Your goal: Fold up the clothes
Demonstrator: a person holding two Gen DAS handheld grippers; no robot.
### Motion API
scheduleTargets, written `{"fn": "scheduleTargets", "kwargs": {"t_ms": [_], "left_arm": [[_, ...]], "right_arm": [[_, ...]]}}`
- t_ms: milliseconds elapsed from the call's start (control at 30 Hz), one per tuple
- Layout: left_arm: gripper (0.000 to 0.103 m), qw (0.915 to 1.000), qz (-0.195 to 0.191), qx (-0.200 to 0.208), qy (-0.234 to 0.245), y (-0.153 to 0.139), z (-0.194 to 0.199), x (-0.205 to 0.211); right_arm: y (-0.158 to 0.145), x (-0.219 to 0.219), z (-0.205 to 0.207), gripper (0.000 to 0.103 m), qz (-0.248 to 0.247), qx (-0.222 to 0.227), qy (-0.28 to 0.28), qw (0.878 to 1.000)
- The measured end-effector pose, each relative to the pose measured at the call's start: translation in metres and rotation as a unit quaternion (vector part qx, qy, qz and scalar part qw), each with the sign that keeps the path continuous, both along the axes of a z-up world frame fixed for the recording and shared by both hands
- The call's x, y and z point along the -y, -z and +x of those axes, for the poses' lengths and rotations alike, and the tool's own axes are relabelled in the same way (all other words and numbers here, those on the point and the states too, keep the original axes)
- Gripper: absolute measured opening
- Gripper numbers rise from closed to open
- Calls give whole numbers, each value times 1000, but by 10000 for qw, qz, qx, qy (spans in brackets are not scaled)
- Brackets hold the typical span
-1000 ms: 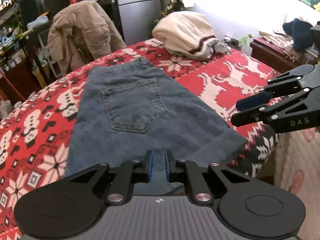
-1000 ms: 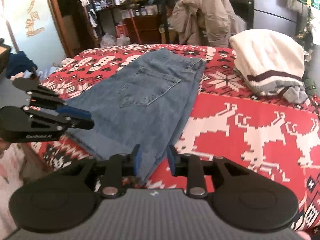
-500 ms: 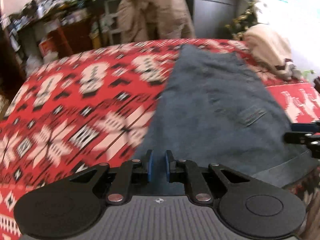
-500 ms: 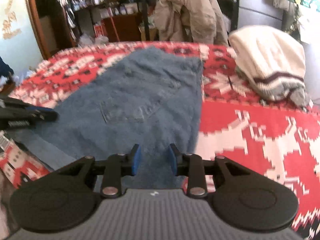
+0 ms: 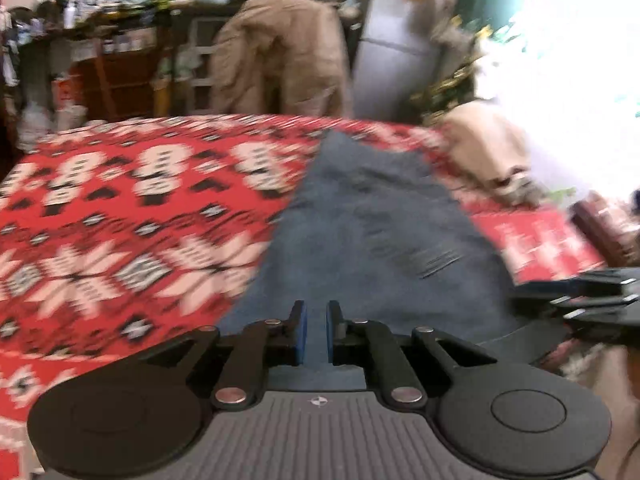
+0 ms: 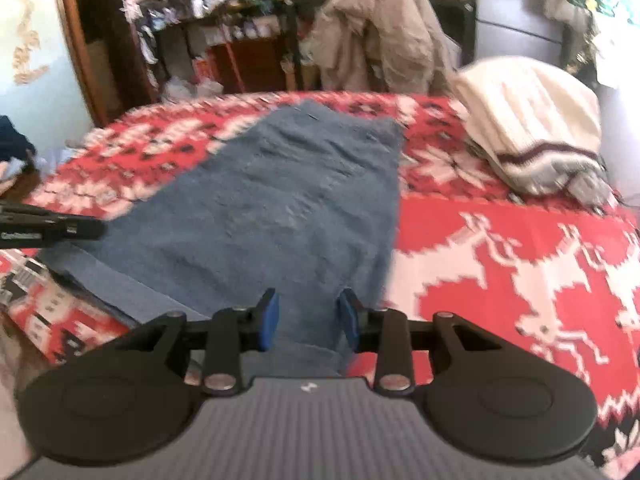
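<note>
Jeans: flat on bed's red blanket, near hem reachable.
Left hand-held gripper: fingers narrowly apart, holding nothing.
Right hand-held gripper: fingers wide, straddling hem.

Both mounted behind own fingers, low and close over the near edge of the bed, facing its far side (blurred). Shared: jeans, cream sweater, tan jacket.
</note>
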State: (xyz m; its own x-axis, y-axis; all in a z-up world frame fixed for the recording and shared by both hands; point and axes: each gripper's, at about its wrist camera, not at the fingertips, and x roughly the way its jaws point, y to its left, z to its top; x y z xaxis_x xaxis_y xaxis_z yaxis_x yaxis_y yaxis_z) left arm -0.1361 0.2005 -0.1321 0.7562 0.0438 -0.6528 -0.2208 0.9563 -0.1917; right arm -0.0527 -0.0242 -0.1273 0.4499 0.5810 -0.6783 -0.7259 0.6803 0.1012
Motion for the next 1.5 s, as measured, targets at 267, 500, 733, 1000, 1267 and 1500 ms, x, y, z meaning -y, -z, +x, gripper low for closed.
{"fn": "scheduleTargets", "kwargs": {"t_ms": [267,500,733,1000,1267,1500], "left_arm": [[8,9978,261,-387,476,26,29,43],[9,9977,332,-351,480,28,8,45],[9,9988,190,-263,364,12,-4,38],[9,9989,207,-373,176,8,20,25],[9,9972,134,-692,-260,17,3,9],[30,9976,171,-531,-402,-2,-12,17]], "right_arm": [[-1,-36,-14,36,-109,265,-206,9994],[20,2,-9,35,-469,160,193,9986],[8,29,-7,38,-101,-62,485,9988],[7,0,14,25,84,94,427,9990],[19,12,19,30,57,-183,732,9971],[-11,10,-4,60,517,10,1115,9924]]}}
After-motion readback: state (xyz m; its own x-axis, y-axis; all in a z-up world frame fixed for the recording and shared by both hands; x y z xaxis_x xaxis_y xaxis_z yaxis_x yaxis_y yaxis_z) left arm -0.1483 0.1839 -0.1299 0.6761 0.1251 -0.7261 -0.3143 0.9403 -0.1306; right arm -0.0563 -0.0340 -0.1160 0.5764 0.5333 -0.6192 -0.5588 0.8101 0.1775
